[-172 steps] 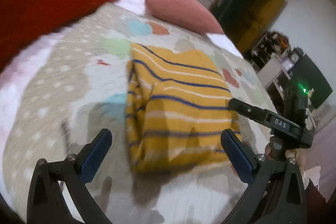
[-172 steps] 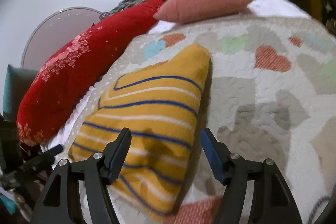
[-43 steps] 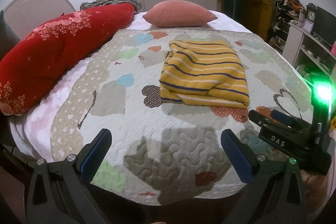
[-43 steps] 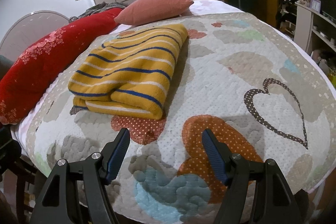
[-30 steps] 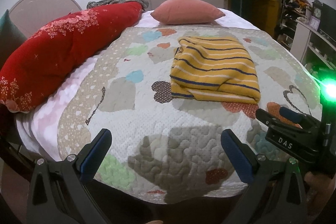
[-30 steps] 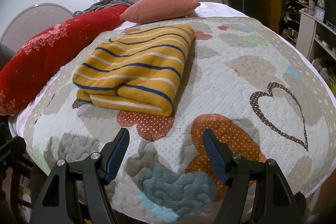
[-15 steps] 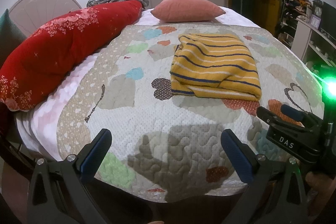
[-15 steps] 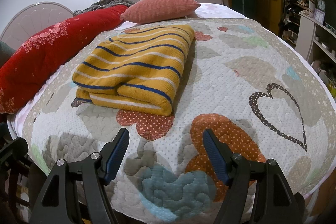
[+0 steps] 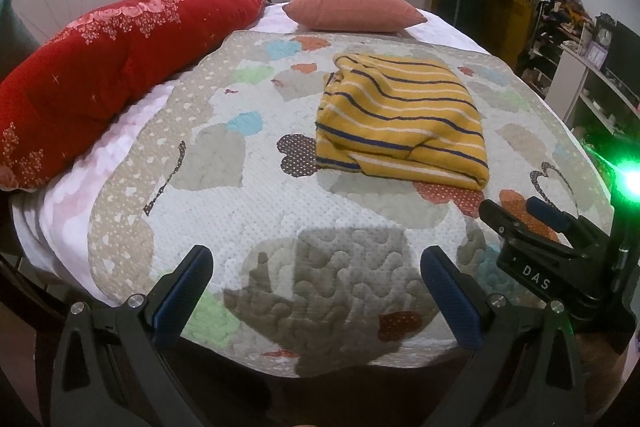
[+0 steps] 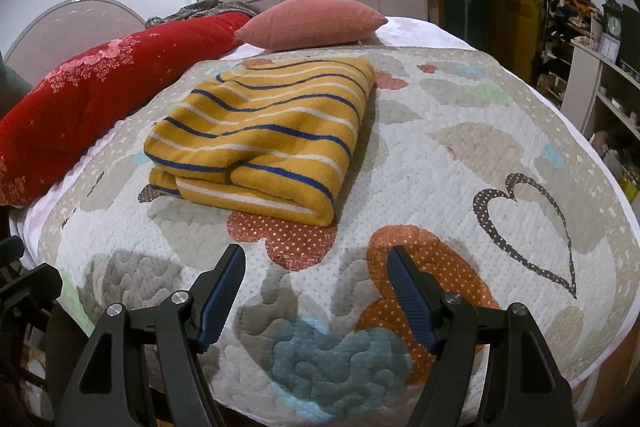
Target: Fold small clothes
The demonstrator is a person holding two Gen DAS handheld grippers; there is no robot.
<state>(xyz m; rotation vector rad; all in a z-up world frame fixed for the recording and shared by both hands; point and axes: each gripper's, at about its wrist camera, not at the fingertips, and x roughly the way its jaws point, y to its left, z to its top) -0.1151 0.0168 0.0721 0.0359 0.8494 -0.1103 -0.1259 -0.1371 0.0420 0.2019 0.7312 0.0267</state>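
A folded yellow striped garment (image 9: 400, 119) lies on the bed's quilt (image 9: 340, 247), its underlayers hidden. The left gripper (image 9: 316, 291) and right gripper (image 10: 316, 287), pulled back since seconds ago, hang wide apart, holding nothing.

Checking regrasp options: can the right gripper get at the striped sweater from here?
Probably yes. The right gripper is open and empty, and only bare quilt lies between it and the folded sweater. Nothing blocks the near folded edge; it would need to move forward.

Folded garment (image 9: 400, 119) on quilt (image 9: 256, 211), before pillow (image 9: 352, 7)
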